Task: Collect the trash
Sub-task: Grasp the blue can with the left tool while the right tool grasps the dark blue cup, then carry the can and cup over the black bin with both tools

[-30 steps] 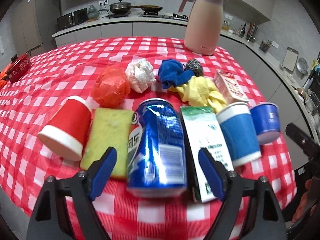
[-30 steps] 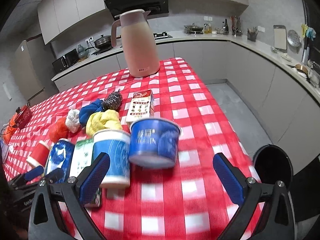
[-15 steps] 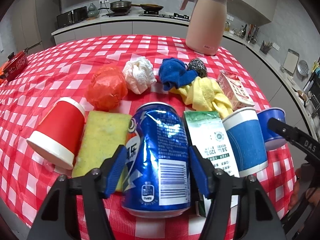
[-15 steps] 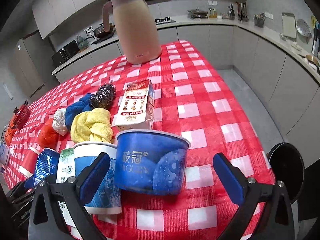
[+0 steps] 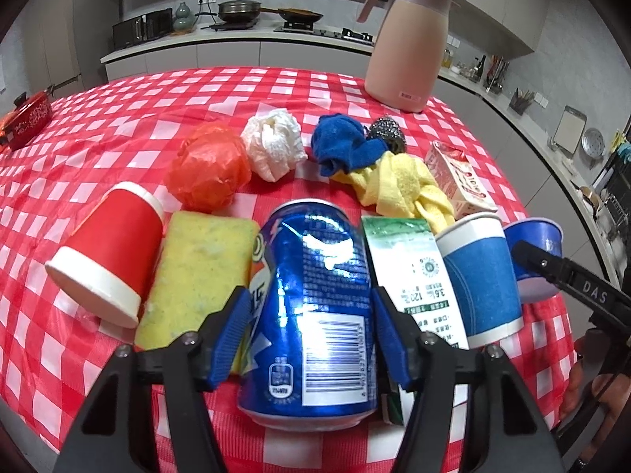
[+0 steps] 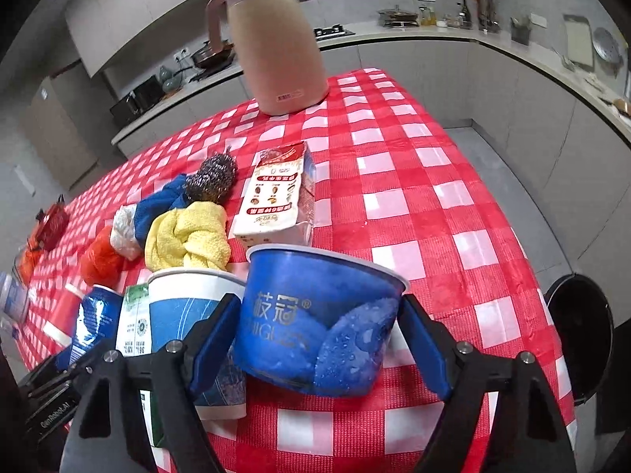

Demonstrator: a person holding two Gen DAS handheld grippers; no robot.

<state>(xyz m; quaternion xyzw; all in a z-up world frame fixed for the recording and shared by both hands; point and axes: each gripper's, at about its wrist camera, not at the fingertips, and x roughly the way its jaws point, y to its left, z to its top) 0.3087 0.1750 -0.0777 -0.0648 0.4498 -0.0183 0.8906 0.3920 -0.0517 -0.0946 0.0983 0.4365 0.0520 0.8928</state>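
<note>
Trash lies in a crowded row on the worktop [image 5: 118,126]. Left gripper [image 5: 311,339] has just been closing, pads against the blue can [image 5: 315,303]; right gripper [image 6: 319,339] closing around the blue tub [image 6: 315,315]. Lifting either could topple the neighbouring blue-and-white cup [image 6: 185,307].

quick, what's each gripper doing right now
left gripper: fingers have just closed onto the blue can.
right gripper: fingers have just closed around the blue tub, touching its sides.

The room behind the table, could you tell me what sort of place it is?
Most likely a home kitchen: a counter with a pan on a hob, a microwave, and grey cabinets along the walls.
</note>
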